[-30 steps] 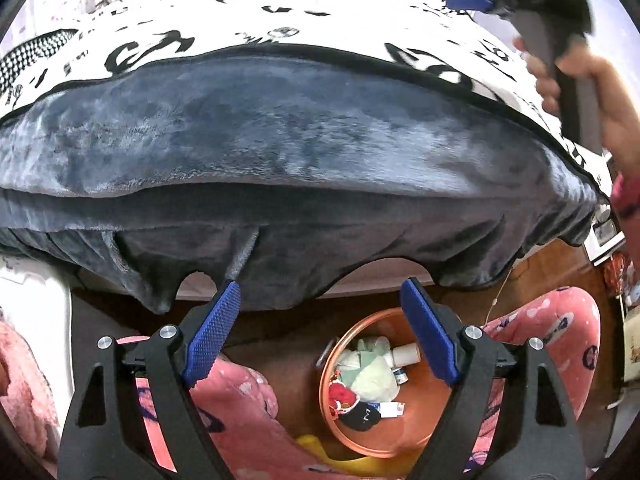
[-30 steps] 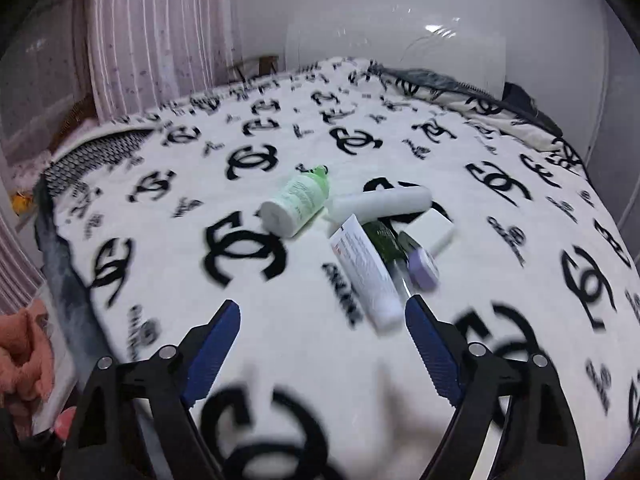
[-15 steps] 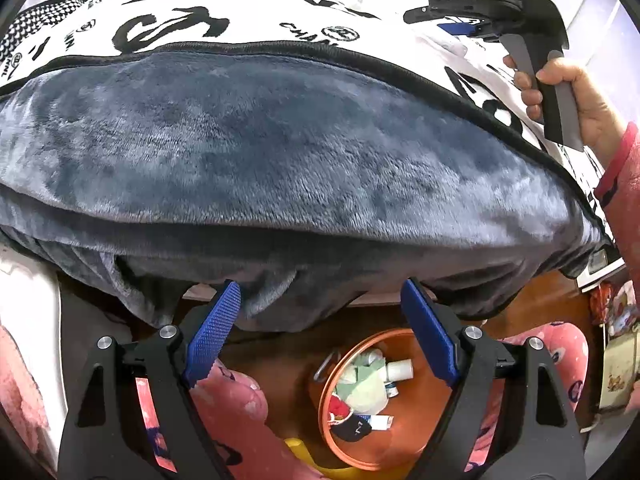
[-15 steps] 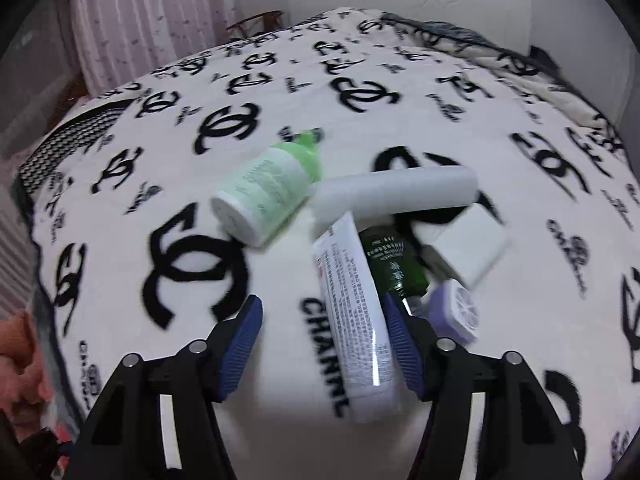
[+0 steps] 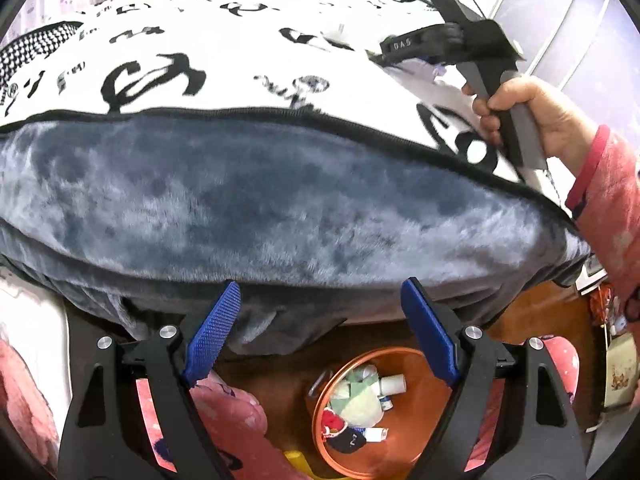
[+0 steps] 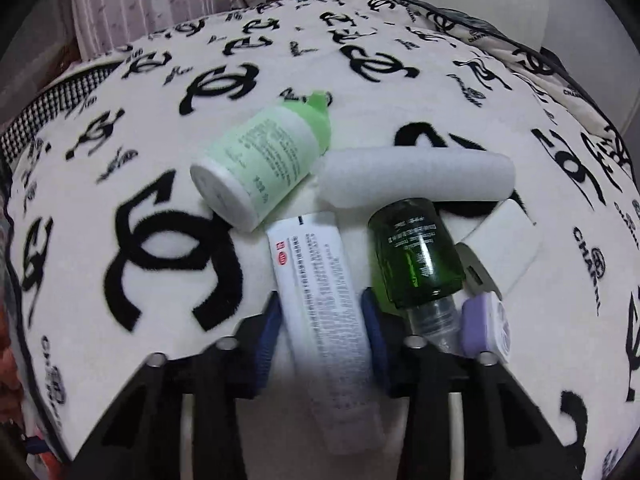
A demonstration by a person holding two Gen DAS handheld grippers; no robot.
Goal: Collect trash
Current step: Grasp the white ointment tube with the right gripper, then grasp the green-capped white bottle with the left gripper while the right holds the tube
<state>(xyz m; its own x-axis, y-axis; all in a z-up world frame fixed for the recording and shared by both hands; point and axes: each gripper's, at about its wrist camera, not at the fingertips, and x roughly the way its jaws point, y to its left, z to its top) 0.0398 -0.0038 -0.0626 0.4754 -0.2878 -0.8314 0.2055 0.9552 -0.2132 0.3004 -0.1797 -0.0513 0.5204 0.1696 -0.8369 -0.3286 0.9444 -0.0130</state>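
Trash on the patterned blanket [image 6: 168, 240] lies in 1 small heap: a white tube [image 6: 320, 292], a pale green bottle [image 6: 260, 164], a dark green glass bottle [image 6: 416, 252], a foam roll [image 6: 412, 178]. The right gripper [image 6: 320, 320] has just been closing and now pinches the tube mid-body; it looks light, soft and squashable, so a flat-side hold suits. The left gripper [image 5: 320, 328] hangs spread, empty, above the orange bin [image 5: 424, 420] on the floor.
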